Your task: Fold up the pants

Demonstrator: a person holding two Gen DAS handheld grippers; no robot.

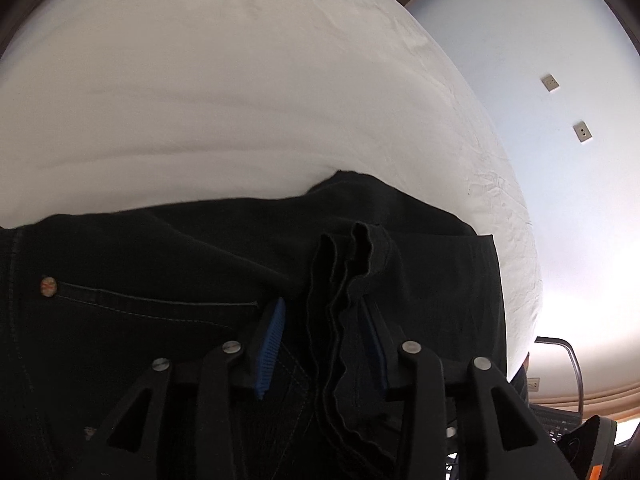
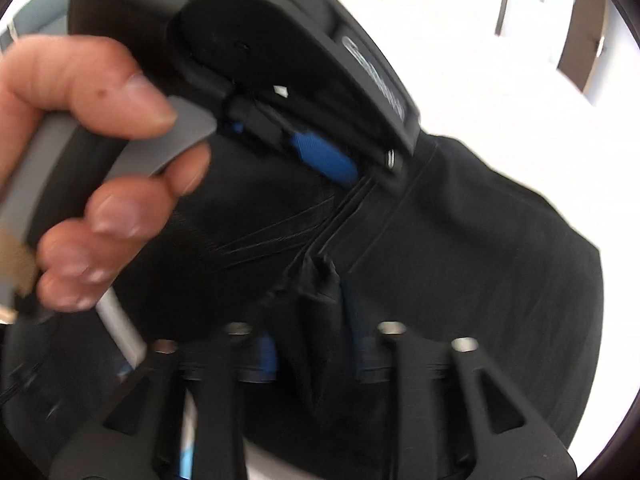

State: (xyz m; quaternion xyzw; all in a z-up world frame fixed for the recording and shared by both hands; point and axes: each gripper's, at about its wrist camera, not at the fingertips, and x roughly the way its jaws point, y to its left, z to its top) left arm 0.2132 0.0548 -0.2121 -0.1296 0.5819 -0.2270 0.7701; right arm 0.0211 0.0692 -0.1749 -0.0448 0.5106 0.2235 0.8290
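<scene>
Black pants (image 1: 160, 264) lie on a white bed (image 1: 240, 100); a pocket seam and a copper rivet (image 1: 49, 286) show at the left. My left gripper (image 1: 324, 332) is shut on a bunched stack of hem layers (image 1: 352, 280). In the right wrist view the pants (image 2: 460, 260) spread over the bed (image 2: 480, 80), and my right gripper (image 2: 316, 344) is shut on a fold of black cloth (image 2: 320, 296). The left gripper's body (image 2: 280, 60), held by a hand (image 2: 80, 160), sits just ahead, its blue pads (image 2: 324, 156) on the same edge.
A pale wall (image 1: 540, 80) with two socket plates (image 1: 582, 132) stands right of the bed. A metal frame (image 1: 568, 368) and a dark object with orange trim (image 1: 592, 440) sit at the lower right. A dark door frame (image 2: 580, 40) shows beyond the bed.
</scene>
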